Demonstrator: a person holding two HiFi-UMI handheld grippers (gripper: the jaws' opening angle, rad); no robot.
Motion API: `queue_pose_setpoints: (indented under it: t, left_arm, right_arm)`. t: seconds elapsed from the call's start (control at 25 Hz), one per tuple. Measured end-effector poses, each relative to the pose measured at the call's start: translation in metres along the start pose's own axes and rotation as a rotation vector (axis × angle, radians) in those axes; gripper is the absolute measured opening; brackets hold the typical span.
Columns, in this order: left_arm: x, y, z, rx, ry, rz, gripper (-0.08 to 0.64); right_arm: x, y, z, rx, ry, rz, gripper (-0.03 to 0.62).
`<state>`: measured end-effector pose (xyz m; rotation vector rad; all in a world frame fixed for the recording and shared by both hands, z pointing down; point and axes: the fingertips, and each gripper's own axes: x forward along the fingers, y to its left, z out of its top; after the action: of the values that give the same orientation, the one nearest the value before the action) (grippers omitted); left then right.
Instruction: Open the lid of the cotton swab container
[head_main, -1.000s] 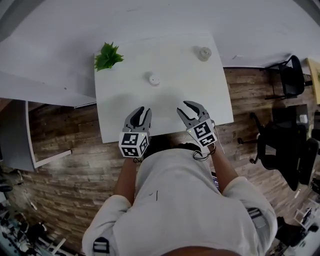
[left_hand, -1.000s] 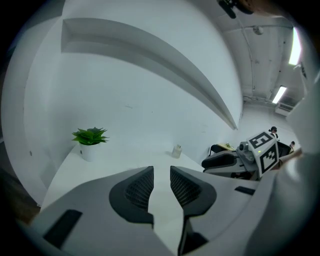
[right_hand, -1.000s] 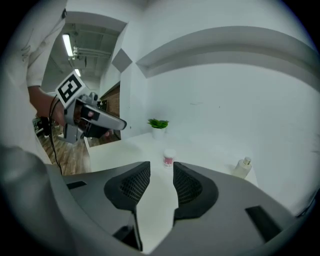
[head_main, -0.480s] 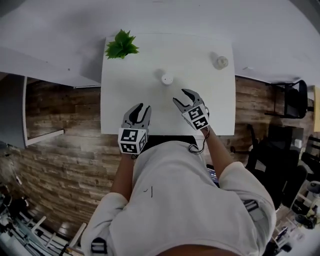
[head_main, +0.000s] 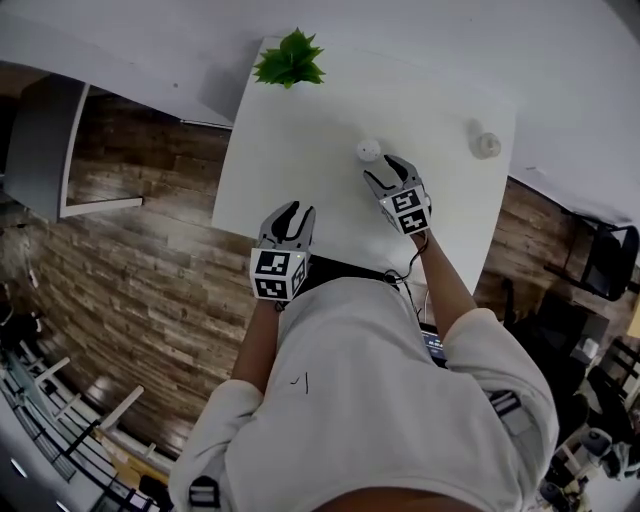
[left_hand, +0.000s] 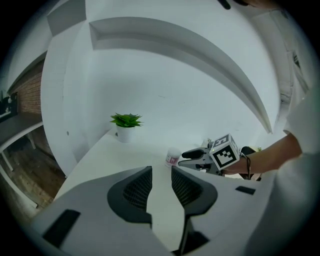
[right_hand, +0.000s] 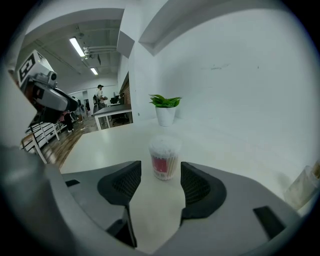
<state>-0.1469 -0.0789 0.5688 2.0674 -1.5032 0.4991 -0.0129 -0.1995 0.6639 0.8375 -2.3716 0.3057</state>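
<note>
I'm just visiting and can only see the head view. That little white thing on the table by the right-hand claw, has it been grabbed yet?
Observer: Not yet. In the right gripper view the cotton swab container stands upright just beyond the tips of the right gripper, whose jaws are opening. Nothing touches it.
Operator: What does it look like up close?
Observer: It is a clear tub packed with swabs, with a red label round its lower half. Its lid seems to be on.
Operator: And the other claw?
Observer: The left gripper view shows the left gripper with its jaws apart and only bare table between them.
</note>
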Motion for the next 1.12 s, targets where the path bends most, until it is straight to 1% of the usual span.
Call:
queue_pose_setpoints:
  t: [0.08,0.2,0.32,0.44,0.48,0.56,0.6,0.8,1.0,1.12]
  left_arm:
    - [-0.003,0.001,-0.005,-0.009,0.01,0.02,0.129]
    - [-0.007,0.006,-0.007,-0.03,0.008,0.045,0.129]
    - [-0.009,0.009,-0.008,-0.036,0.011,0.052,0.129]
    - [-0.009,0.008,-0.007,-0.034,0.012,0.046,0.129]
    - [-0.009,0.009,-0.007,-0.034,0.013,0.042,0.129]
    - [-0.007,0.01,-0.008,-0.032,0.018,0.032,0.129]
    - [-0.006,0.01,-0.007,-0.029,0.021,0.025,0.129]
    - [0.005,0.006,0.001,-0.002,0.02,-0.018,0.129]
    - [0.016,-0.003,0.013,0.032,0.016,-0.072,0.129]
    - [0.021,-0.006,0.019,0.048,0.013,-0.105,0.129]
  right_arm:
    - [0.009,-0.001,-0.003,-0.011,0.004,0.009,0.261]
    - [0.023,-0.001,-0.006,-0.002,0.009,0.027,0.287]
    - [0.038,-0.002,-0.006,0.016,0.007,0.045,0.29]
    - [0.045,-0.007,-0.006,0.01,0.004,0.034,0.29]
    - [0.047,-0.009,-0.005,0.003,0.001,0.026,0.281]
    - [0.046,-0.009,-0.003,0.003,-0.003,0.016,0.243]
    - [0.044,-0.009,-0.002,0.009,-0.004,0.015,0.239]
    - [0.035,-0.008,0.002,-0.003,-0.008,0.028,0.235]
    - [0.022,-0.01,0.005,0.015,-0.023,0.035,0.23]
    - [0.009,-0.004,0.012,0.037,-0.043,0.058,0.23]
